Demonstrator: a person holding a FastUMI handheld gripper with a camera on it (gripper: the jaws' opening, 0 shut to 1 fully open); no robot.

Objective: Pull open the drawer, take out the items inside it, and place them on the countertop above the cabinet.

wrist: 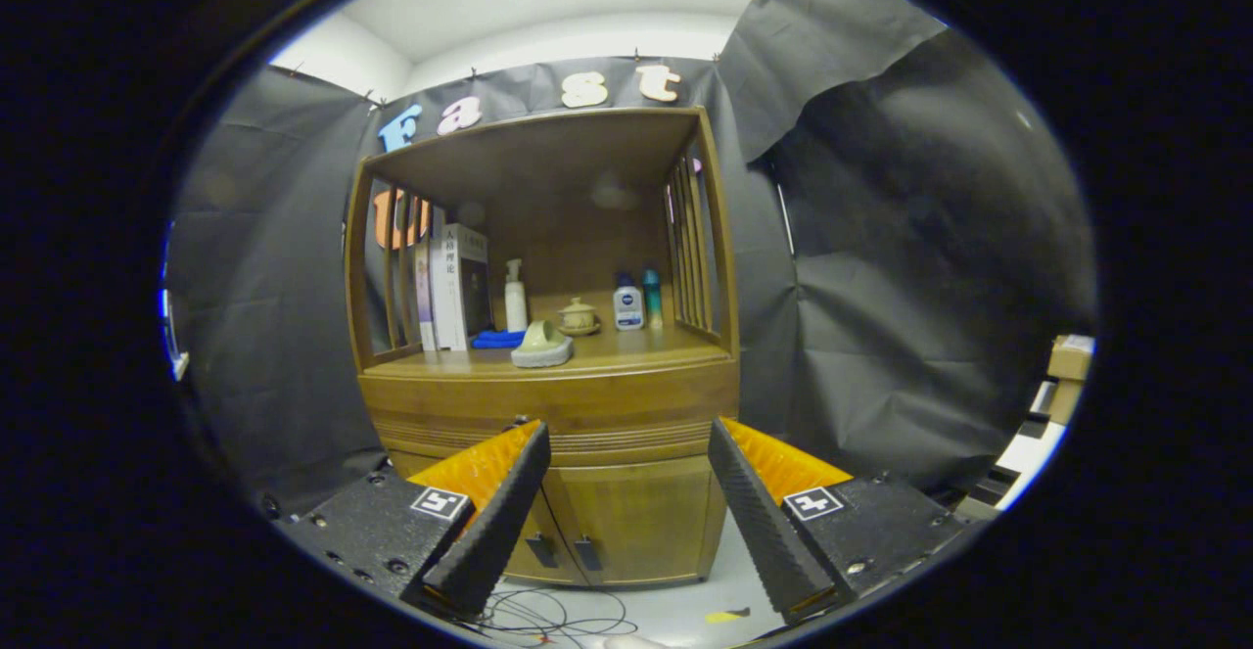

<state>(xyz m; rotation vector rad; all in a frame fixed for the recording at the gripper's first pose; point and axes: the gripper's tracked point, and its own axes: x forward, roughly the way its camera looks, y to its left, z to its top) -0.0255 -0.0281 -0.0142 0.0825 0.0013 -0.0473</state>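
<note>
In the gripper view, the wooden cabinet [548, 404] stands straight ahead of the gripper, against the black cloth wall [910, 267]. The drawer [548, 429] is the wide band across the cabinet front, just under the countertop [626, 353] and above the two lower doors [626, 522]. Its long axis runs from side to side, and its front faces toward the gripper. It looks closed, flush with the cabinet front, so the items inside cannot be seen. The gripper [626, 434] is wide open: its two fingers [499, 512] stand well apart, they hold nothing and they touch nothing. The tips reach up as far as the drawer front in this view (how near they really are to the wood, I cannot tell). Between the fingers the lower doors show, each with a small dark handle [541, 551]. On the countertop, under the upper shelf frame, some things stand: a few books [455, 287] upright at the left side, a blue cloth [497, 339] lying beside them, a white pump bottle [515, 299], a pale green object [541, 346] near the front edge, a small lidded pot [578, 317], a white bottle with a dark cap [627, 303] and a teal bottle [652, 297] just beside it. On the floor below the fingers, thin dark cables [558, 618] lie in loops.
</note>
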